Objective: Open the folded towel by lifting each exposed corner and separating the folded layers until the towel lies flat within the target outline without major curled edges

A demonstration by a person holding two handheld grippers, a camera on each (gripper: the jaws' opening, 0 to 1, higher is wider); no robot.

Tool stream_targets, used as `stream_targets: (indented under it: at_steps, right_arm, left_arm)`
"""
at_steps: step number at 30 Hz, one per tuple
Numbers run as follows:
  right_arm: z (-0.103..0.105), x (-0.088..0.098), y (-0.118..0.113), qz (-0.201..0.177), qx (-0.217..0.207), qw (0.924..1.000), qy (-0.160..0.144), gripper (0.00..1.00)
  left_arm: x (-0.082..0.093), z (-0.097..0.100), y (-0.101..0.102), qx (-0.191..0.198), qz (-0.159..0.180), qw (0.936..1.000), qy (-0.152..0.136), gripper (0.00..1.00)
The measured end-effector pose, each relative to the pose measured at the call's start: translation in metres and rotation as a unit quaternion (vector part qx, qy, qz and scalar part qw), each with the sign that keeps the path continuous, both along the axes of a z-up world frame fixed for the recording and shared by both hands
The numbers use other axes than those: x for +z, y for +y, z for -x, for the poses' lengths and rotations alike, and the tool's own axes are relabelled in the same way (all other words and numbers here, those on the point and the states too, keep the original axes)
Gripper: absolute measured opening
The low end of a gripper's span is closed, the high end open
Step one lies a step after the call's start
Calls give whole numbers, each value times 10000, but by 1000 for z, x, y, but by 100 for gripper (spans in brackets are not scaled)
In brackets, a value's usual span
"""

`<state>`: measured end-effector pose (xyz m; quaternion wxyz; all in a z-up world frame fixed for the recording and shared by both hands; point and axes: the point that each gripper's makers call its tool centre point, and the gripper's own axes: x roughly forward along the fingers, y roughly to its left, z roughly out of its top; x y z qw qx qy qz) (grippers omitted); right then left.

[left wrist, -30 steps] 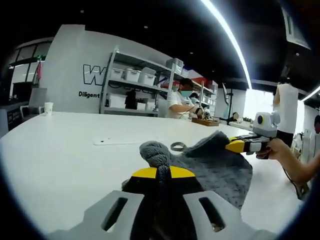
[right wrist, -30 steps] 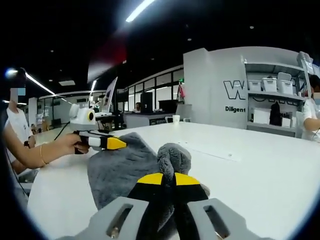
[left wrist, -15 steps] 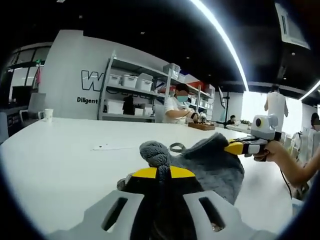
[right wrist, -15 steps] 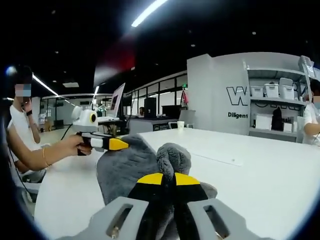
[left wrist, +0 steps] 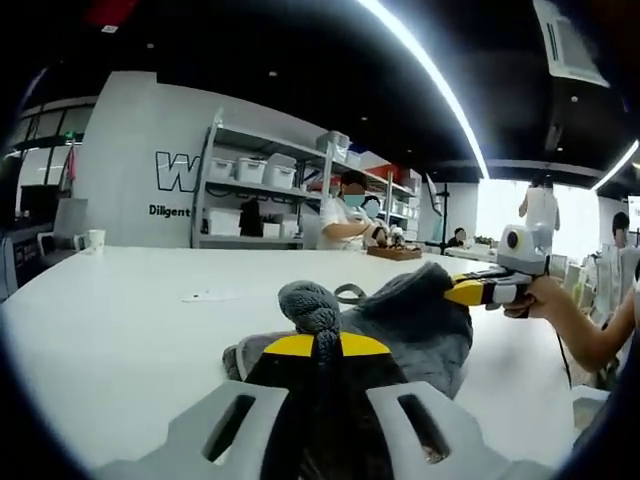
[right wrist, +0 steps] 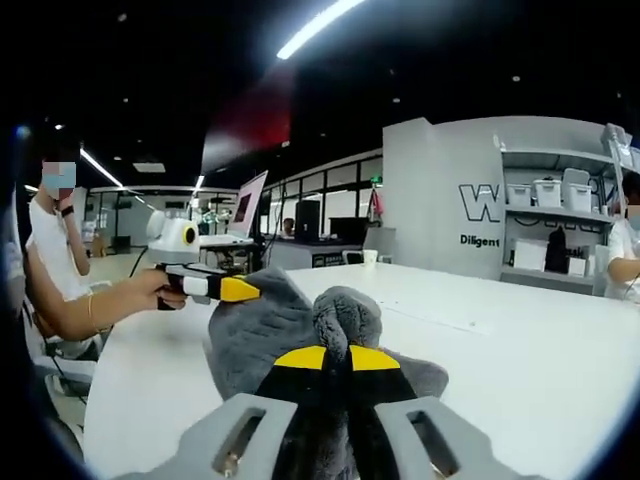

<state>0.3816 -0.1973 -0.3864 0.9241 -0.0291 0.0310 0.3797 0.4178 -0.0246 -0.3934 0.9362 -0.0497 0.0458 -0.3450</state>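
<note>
Left gripper view puts the towel (left wrist: 415,325) straight ahead of the left hand-held gripper (left wrist: 318,345): a grey, nubby terry cloth whose bunched corner swells in a soft knob just above the yellow-tipped jaws, which are pressed together on it. From that pinch the cloth runs away to the right of the view, up to a second corner held by the right hand-held gripper (left wrist: 455,293), a yellow-and-black tool gripped by a person's hand (left wrist: 545,297). The towel thus hangs as a slack span between the two tools, its long axis running from one pinch to the other, with its lower folds sagging onto or just above the white tabletop (left wrist: 120,320); whether they touch it I cannot tell. Right gripper view gives the mirror of this: the right hand-held gripper (right wrist: 335,358) is clamped on its own rounded wad of the towel (right wrist: 255,330), and the cloth stretches off leftward to the left hand-held gripper (right wrist: 243,291), also closed on fabric. Each tool is at its own corner, so neither is nearer; the coming move, as I judge it, turns on drawing the two pinches apart along that axis so the layers separate before lowering. The fabric looks thick and limp, likely to drape and curl at free edges. No target outline is clear on the smooth, matte tabletop.
</note>
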Motion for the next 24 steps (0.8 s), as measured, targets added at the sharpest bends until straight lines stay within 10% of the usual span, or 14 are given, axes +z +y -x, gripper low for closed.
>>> stream_targets:
  at_steps: [24]
  right_arm:
    - [47, -13, -6, -253, -98, 9996, 26, 0]
  left_arm:
    - [-14, 52, 8, 100, 276, 9995, -73, 5]
